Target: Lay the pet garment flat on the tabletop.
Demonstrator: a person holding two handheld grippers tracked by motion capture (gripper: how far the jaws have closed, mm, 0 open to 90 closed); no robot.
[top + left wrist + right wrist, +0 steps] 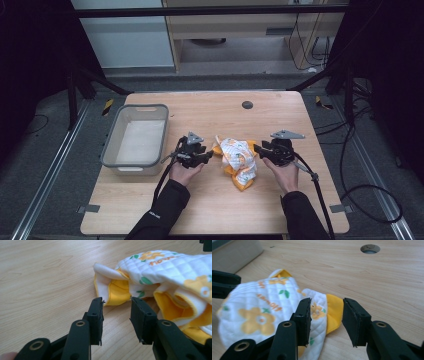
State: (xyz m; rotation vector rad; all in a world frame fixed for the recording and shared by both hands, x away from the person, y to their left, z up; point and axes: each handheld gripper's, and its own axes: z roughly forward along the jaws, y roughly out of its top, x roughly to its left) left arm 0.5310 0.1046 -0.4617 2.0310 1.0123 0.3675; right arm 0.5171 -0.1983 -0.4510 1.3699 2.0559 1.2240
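High view puts the crumpled white quilted cloth with yellow flowers and yellow lining (239, 161) just right of the middle of the light wooden table (215, 210), bunched in a loose heap between my two tools. My left gripper (210, 154) sits at the cloth's nine o'clock, its tips close against the edge of the fabric. My right gripper (258, 148) sits at the cloth's three o'clock, also right at the edge.

Left gripper view has my jaws parted, with a fold of the cloth (160, 282) showing yellow lining just beyond the gap at twelve o'clock; nothing is pinched between them. Right gripper view likewise has my jaws spread apart, the yellow hem of the cloth (274, 307) lying in line with the gap, unheld.

Farther out, at the cloth's nine o'clock beyond my left hand (183, 172), stands a grey rectangular plastic bin (111, 147) near the table's left edge. At twelve o'clock, near the far edge, is a dark round cable hole (247, 105) in the tabletop.
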